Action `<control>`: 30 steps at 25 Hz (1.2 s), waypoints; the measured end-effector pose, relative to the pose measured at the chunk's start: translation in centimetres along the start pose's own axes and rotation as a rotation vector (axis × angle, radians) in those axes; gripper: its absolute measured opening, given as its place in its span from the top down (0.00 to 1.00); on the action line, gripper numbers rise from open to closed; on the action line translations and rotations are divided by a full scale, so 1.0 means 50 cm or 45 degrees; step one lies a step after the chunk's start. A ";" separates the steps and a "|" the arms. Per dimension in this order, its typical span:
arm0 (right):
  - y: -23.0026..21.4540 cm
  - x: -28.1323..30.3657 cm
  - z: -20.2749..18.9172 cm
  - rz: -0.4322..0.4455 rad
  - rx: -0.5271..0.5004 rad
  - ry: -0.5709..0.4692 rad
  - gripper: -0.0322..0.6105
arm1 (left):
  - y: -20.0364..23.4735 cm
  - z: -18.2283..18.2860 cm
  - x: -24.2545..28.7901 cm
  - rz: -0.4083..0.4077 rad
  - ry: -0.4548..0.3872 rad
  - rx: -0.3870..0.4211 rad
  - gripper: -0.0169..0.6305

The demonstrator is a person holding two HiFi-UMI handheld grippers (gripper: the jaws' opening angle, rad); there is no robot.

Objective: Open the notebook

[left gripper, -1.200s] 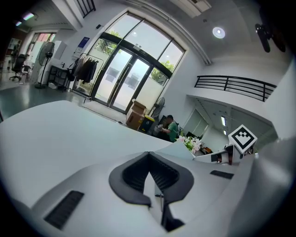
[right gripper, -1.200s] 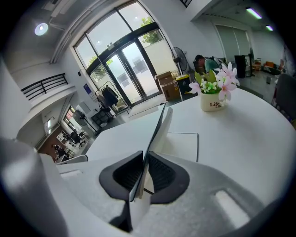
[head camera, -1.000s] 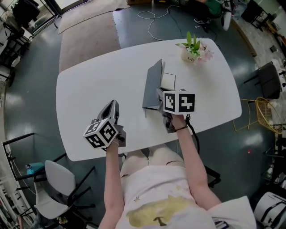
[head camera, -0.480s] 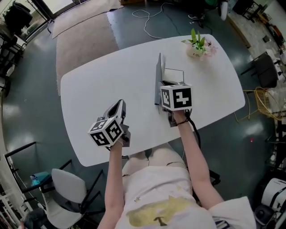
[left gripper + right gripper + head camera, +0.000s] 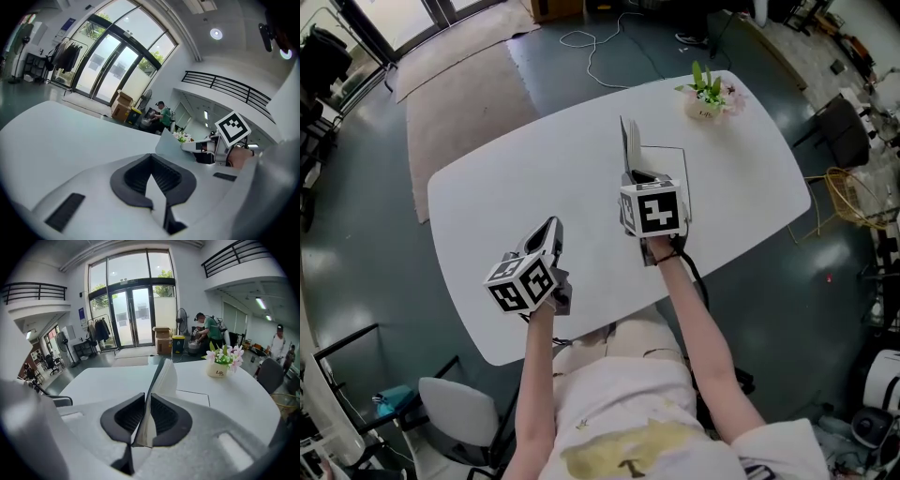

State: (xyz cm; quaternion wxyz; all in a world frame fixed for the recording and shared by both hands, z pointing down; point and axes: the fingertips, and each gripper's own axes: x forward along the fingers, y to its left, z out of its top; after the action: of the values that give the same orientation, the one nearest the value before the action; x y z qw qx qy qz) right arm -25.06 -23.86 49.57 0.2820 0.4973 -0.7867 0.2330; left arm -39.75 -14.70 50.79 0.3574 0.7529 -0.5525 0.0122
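Notebook (image 5: 628, 141) cover upright in right gripper (image 5: 639, 176) jaws, spine running away frm person.

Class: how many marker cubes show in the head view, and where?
2. One marker cube sits on the left gripper over the table; the other on the right gripper, which grips the notebook.

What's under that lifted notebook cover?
A white page lying flat on the table; the right gripper, gripping the cover, hides its near part; anything beneath the page is covered.
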 end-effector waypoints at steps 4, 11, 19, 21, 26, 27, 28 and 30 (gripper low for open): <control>0.030 0.010 0.000 -0.013 -0.025 -0.005 0.88 | 0.012 -0.004 -0.005 -0.010 0.021 0.003 0.98; 0.084 0.054 -0.007 -0.026 -0.061 -0.003 0.88 | 0.046 -0.007 -0.009 0.008 0.023 -0.017 0.98; 0.153 0.118 -0.028 -0.007 -0.130 0.036 0.88 | 0.099 -0.003 -0.026 0.051 0.010 -0.055 0.98; 0.169 0.136 -0.039 -0.005 -0.141 0.063 0.88 | 0.114 -0.002 -0.031 0.063 0.009 -0.068 0.98; 0.186 0.187 -0.079 -0.007 -0.166 0.138 0.89 | 0.141 -0.004 -0.034 0.089 0.008 -0.092 0.98; 0.188 0.195 -0.088 -0.008 -0.166 0.151 0.89 | 0.146 -0.005 -0.035 0.094 0.009 -0.096 0.98; 0.191 0.202 -0.094 -0.009 -0.164 0.162 0.89 | 0.152 -0.005 -0.036 0.098 0.010 -0.100 0.98; 0.197 0.213 -0.102 -0.012 -0.163 0.176 0.90 | 0.162 -0.005 -0.041 0.106 0.011 -0.107 0.98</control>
State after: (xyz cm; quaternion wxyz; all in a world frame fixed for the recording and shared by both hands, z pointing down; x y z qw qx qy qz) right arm -36.66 -23.57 59.65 0.3679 0.4646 -0.7763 0.2147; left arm -47.27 -13.96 54.38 0.3905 0.7134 -0.5819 0.0073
